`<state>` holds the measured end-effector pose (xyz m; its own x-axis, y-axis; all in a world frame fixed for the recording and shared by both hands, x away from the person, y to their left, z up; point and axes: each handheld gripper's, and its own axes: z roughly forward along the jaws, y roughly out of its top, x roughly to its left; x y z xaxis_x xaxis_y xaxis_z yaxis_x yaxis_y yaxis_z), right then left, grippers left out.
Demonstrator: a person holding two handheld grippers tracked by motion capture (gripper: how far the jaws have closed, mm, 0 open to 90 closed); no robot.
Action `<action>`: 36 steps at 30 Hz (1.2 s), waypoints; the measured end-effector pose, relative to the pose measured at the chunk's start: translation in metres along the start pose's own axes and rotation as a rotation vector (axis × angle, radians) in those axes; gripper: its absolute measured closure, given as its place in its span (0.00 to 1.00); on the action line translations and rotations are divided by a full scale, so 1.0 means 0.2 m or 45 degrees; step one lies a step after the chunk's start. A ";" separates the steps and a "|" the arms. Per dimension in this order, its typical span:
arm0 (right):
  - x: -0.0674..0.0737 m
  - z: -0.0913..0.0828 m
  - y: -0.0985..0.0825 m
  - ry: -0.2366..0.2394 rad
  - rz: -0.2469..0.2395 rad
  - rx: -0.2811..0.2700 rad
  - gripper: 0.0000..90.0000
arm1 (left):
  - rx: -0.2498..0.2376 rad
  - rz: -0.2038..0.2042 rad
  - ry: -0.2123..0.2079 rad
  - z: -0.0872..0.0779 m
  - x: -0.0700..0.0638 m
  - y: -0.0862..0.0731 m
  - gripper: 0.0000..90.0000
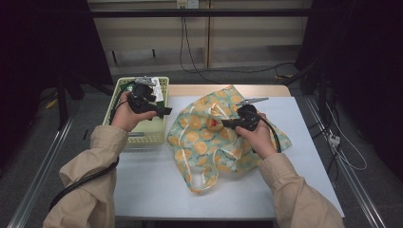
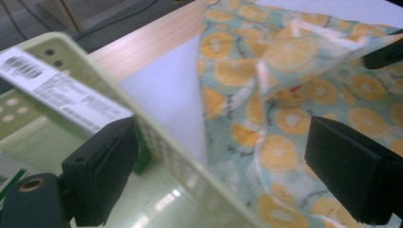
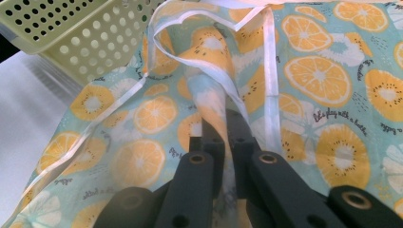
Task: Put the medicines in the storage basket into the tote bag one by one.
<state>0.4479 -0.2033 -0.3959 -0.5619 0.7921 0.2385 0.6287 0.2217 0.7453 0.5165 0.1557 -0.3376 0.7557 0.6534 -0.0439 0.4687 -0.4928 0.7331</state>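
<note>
the fruit-print bag (image 1: 209, 142) lies spread on the white tabletop (image 1: 304, 142), just beside the green basket (image 1: 142, 137). the right gripper (image 1: 225, 124) has its fingers (image 3: 209, 137) closed on a raised fold of the bag's fabric. the left gripper (image 1: 164, 111) hovers over the basket's right rim, fingers (image 2: 102, 166) spread wide with nothing between them. a labelled box (image 2: 57, 90) rests in the basket.

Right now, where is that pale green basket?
In the high view the perforated basket sits at the table's left edge, under the left gripper, just left of the orange-print fabric bag.
</note>
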 end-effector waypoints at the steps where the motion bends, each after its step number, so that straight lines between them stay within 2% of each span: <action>1: 0.00 0.00 0.00 -0.002 -0.001 0.000 0.99 | 0.010 0.004 0.010 0.00 0.02 -0.01 0.12; 2: 0.00 0.00 0.00 -0.001 0.000 -0.001 0.99 | 0.018 0.004 0.032 0.00 0.03 -0.01 0.12; 4: 0.00 -0.01 0.00 -0.003 -0.001 -0.002 0.99 | 0.005 -0.011 0.036 -0.01 0.07 -0.03 0.12; 6: 0.00 -0.01 0.00 -0.006 -0.002 -0.007 0.99 | -0.014 -0.043 0.062 -0.01 0.10 -0.05 0.12; 10: -0.01 -0.02 0.00 -0.012 0.000 -0.006 0.99 | -0.001 -0.100 0.099 -0.01 0.18 -0.09 0.12; 13: -0.01 -0.02 0.00 -0.016 0.001 -0.006 0.99 | 0.030 -0.102 0.143 0.00 0.22 -0.12 0.11; 15: -0.01 -0.02 0.00 -0.015 0.003 -0.008 0.99 | 0.021 -0.144 0.157 0.00 0.26 -0.13 0.11; 20: -0.01 -0.01 0.00 -0.014 0.002 -0.007 0.99 | 0.029 -0.178 0.221 0.01 0.34 -0.16 0.09; 27: -0.01 0.00 0.00 -0.004 0.001 -0.008 0.99 | 0.034 -0.276 0.323 0.03 0.46 -0.20 0.08; 29: -0.01 0.00 0.00 0.001 0.005 -0.002 0.99 | 0.037 -0.285 0.335 0.04 0.48 -0.20 0.08; 31: -0.01 0.00 0.00 0.007 0.009 -0.006 0.99 | 0.029 -0.304 0.371 0.05 0.51 -0.21 0.08; 34: 0.00 0.00 0.01 0.012 -0.002 -0.007 0.99 | 0.055 -0.346 0.402 0.08 0.54 -0.21 0.08; 35: 0.00 0.00 0.01 0.014 -0.002 -0.005 0.99 | 0.057 -0.346 0.421 0.09 0.54 -0.20 0.08; 36: 0.00 0.00 0.02 0.017 -0.006 -0.006 0.99 | 0.053 -0.348 0.417 0.10 0.55 -0.20 0.08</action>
<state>0.4497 -0.2022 -0.3930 -0.5722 0.7833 0.2430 0.6234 0.2229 0.7494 0.5898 0.2357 -0.3856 0.4189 0.9080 -0.0102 0.6550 -0.2944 0.6960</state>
